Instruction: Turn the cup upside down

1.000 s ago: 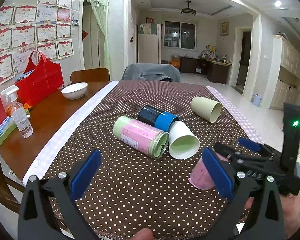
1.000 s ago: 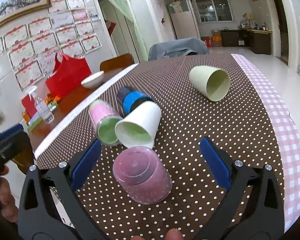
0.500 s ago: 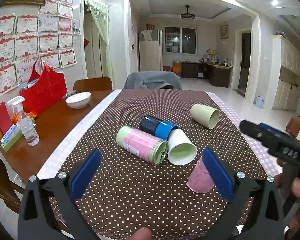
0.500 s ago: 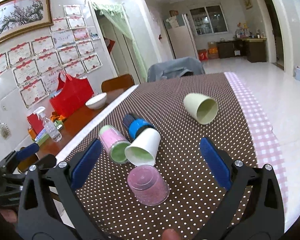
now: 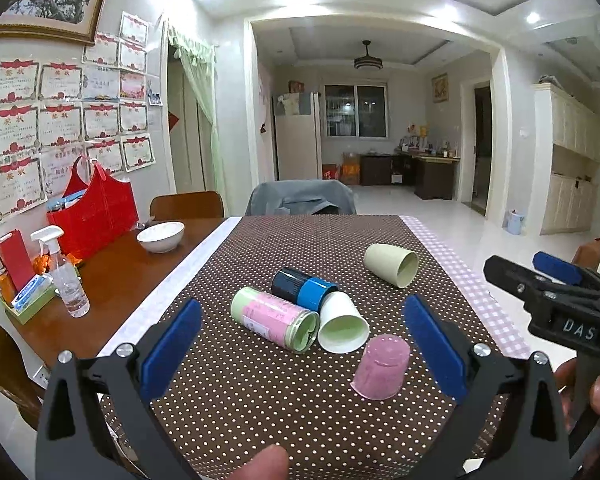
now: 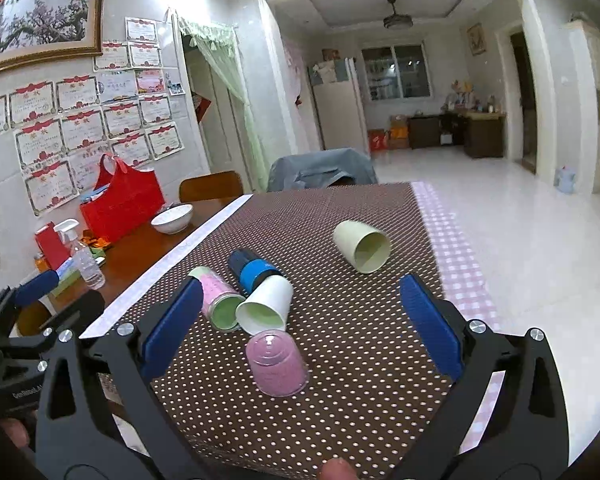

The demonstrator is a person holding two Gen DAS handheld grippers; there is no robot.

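While both grippers gape, translucent pink cup (image 6: 276, 366) stands inverted.

Both grippers raised, jaws spread.
Left gripper (image 5: 300, 344) and right gripper (image 6: 300, 320) gape wide, holding nothing.

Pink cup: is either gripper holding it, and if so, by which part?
Nothing is held. The pink cup stands upside down on the cloth, and the left gripper and right gripper are both open, clear of it.
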